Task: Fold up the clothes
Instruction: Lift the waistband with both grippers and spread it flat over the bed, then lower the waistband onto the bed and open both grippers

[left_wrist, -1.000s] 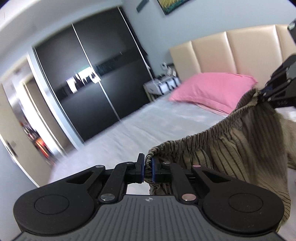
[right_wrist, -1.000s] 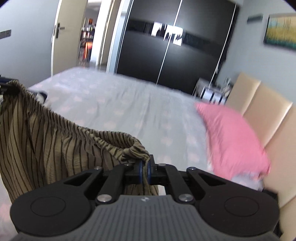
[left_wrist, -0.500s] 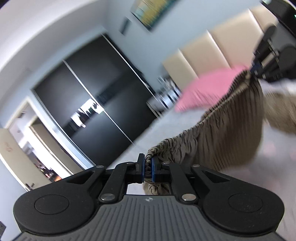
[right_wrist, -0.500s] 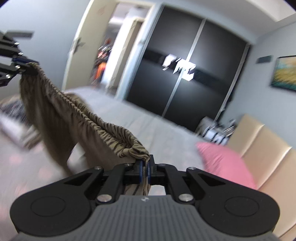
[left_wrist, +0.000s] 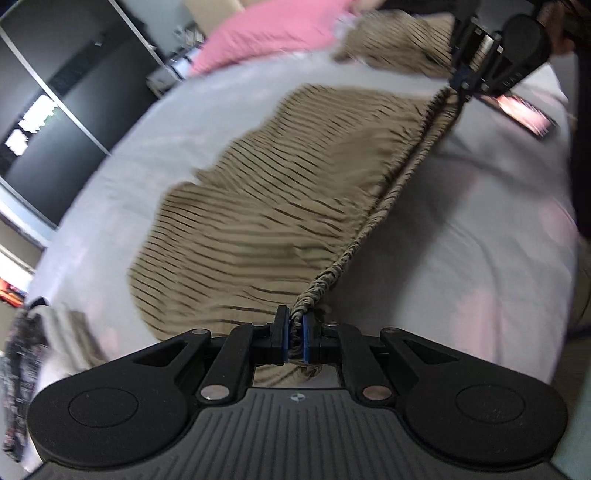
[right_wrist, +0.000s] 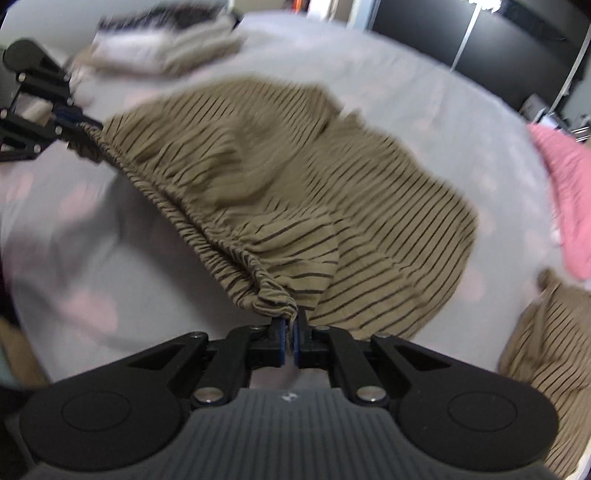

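**Premises: domestic bedroom**

Setting is a home bedroom. A wide bed [left_wrist: 461, 229] with a pale grey sheet fills both views. A pink pillow [left_wrist: 266, 33] lies at its head edge, with a beige padded headboard [left_wrist: 210, 7] partly visible behind it. Dark sliding wardrobe doors [right_wrist: 498, 48] with pale frames line the wall beyond the far edge. A small bedside unit [right_wrist: 554, 110] stands near the pillow. Loose clothing [right_wrist: 159, 48] is piled at one corner of the bed
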Demonstrator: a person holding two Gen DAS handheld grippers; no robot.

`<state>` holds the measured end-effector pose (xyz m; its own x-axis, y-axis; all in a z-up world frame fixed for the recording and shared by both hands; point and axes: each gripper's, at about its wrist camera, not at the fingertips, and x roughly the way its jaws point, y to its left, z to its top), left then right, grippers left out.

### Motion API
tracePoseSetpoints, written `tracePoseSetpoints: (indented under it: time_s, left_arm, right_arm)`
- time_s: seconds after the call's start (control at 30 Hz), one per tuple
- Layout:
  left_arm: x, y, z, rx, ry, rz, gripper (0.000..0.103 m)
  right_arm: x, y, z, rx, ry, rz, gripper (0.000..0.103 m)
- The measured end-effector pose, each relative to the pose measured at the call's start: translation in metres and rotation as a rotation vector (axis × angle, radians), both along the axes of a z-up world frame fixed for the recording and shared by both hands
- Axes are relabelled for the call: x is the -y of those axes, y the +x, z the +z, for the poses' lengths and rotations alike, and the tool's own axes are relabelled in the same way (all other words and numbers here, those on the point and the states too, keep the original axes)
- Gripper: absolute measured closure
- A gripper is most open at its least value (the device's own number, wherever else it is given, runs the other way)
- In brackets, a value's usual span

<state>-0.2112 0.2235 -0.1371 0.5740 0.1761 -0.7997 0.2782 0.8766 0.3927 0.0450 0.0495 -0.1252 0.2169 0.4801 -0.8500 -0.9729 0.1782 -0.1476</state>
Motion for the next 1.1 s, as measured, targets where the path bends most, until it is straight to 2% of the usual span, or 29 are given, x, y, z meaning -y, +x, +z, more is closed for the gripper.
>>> tracePoseSetpoints:
  time_s: [0.13, 0.33, 0.5, 0.6, 0.73, 0.87, 0.97, 1.03, 1.1]
  left_arm:
    - [0.011, -0.010, -0.019, -0.053, -0.012, -0.038, 0.098]
    - [0.012, -0.017, -0.016, -0.125, -0.005, -0.134, 0.099]
    - [0.017, -0.035, -0.020, -0.206, -0.020, -0.245, 0.099]
    - [0.019, -0.034, -0.034, -0.254, 0.024, -0.288, 0.100]
    - [0.013, -0.019, -0.056, -0.265, 0.027, -0.261, 0.100]
    - [0.011, -0.025, -0.070, -0.247, -0.010, -0.181, 0.097]
    - [0.007, -0.024, -0.075, -0.234, -0.034, -0.149, 0.090]
    - [0.008, -0.028, -0.070, -0.204, -0.016, -0.162, 0.082]
    - [0.011, -0.037, -0.063, -0.162, -0.017, -0.173, 0.071]
  right_arm:
    - [0.000, -0.010, -0.009, -0.004, -0.083, 0.044, 0.100]
    - [-0.004, -0.028, -0.009, -0.018, -0.198, 0.133, 0.100]
    - [0.008, -0.066, -0.009, 0.072, -0.304, 0.280, 0.100]
    - [0.013, -0.083, -0.020, 0.094, -0.341, 0.329, 0.100]
    - [0.012, -0.091, -0.035, 0.144, -0.368, 0.329, 0.100]
    - [0.014, -0.091, -0.041, 0.163, -0.362, 0.295, 0.098]
    - [0.018, -0.087, -0.042, 0.169, -0.351, 0.260, 0.088]
    - [0.021, -0.084, -0.038, 0.173, -0.331, 0.232, 0.069]
    - [0.024, -0.079, -0.028, 0.150, -0.294, 0.188, 0.069]
